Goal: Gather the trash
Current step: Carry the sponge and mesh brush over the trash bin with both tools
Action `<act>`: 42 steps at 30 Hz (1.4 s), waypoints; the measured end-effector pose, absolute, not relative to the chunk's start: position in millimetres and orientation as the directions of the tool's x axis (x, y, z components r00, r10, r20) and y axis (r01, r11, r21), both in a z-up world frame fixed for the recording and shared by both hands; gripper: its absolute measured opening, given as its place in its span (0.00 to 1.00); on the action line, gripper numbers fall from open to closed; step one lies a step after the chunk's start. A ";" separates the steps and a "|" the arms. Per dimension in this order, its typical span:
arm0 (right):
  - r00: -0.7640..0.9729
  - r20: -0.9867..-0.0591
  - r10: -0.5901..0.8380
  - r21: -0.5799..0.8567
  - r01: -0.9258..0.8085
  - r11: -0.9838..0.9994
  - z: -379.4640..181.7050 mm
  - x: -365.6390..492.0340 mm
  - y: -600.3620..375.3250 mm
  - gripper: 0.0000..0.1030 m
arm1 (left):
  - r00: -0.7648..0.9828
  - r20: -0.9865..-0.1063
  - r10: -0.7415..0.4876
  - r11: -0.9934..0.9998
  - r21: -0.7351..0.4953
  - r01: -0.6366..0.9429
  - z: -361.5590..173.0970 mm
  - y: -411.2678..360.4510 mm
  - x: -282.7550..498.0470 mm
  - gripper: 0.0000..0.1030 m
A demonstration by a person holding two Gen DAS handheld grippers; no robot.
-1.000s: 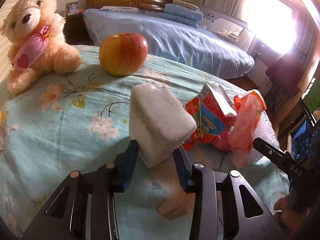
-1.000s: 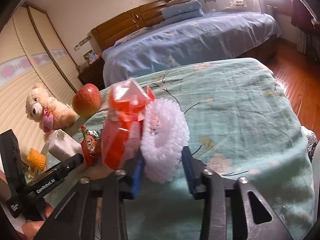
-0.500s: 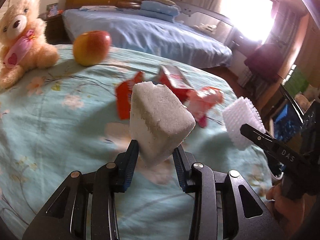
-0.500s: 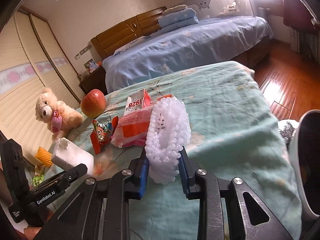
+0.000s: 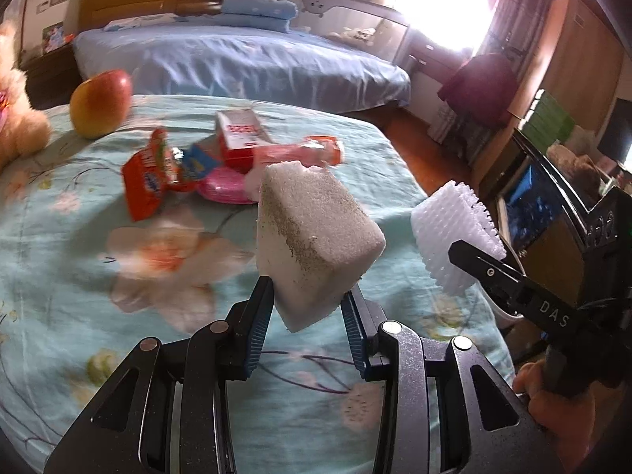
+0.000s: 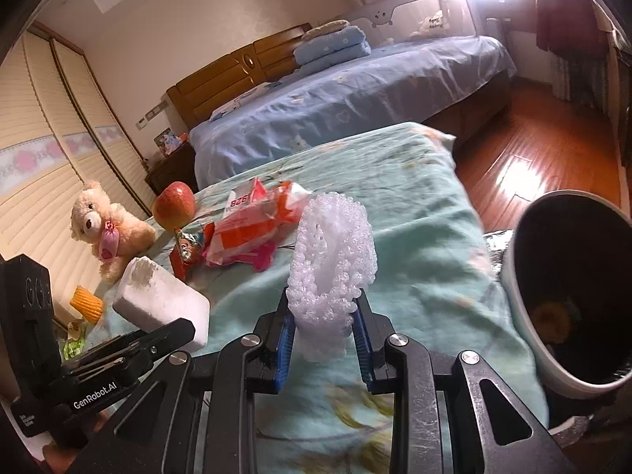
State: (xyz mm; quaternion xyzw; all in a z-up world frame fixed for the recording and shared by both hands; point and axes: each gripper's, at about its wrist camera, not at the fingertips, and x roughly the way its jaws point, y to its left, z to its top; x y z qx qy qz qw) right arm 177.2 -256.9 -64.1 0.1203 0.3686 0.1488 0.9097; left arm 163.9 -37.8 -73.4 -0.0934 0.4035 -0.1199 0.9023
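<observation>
A floral teal bedspread (image 6: 414, 205) is taken as the landmark here. Off its right edge a dark bin (image 6: 568, 300) with a pale rim is seen, something yellow lying inside. A white foam block (image 5: 312, 237) is held up above the spread, clamped between the closed fingers of the left gripper (image 5: 306, 316). A white foam net sleeve (image 6: 331, 260) is pinched by the right gripper (image 6: 324, 335), also above the spread, near the bin. Red snack wrappers (image 5: 158, 173) are left lying mid-spread, an apple (image 5: 100, 103) further back
</observation>
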 end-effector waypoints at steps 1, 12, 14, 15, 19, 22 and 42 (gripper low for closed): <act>0.690 -0.632 0.353 0.327 -0.176 0.929 -62.5 174.7 -260.9 0.27 | 0.645 -0.705 -0.295 0.953 -0.264 0.148 -72.9 -41.5 163.8 0.33; 0.717 -0.626 0.306 0.316 -0.125 0.940 -59.9 160.0 -289.7 0.27 | 0.626 -0.703 -0.338 0.941 -0.266 0.210 -70.8 -71.6 163.8 0.33; 0.720 -0.627 0.298 0.315 -0.116 0.942 -60.8 157.3 -295.0 0.27 | 0.623 -0.703 -0.343 0.939 -0.262 0.222 -70.0 -77.0 164.5 0.33; 0.721 -0.627 0.296 0.316 -0.113 0.942 -60.9 156.7 -296.5 0.27 | 0.622 -0.703 -0.346 0.938 -0.262 0.226 -69.7 -78.4 164.6 0.33; 0.730 -0.623 0.281 0.314 -0.096 0.945 -59.4 152.6 -305.8 0.27 | 0.612 -0.703 -0.362 0.932 -0.259 0.254 -69.0 -91.2 165.6 0.33; 0.735 -0.622 0.270 0.316 -0.080 0.945 -59.4 149.6 -314.1 0.27 | 0.603 -0.705 -0.374 0.927 -0.259 0.272 -69.1 -100.1 166.6 0.33; 0.767 -0.611 0.196 0.321 0.013 0.947 -56.3 135.5 -361.6 0.27 | 0.568 -0.705 -0.425 0.897 -0.244 0.368 -64.6 -155.8 166.7 0.33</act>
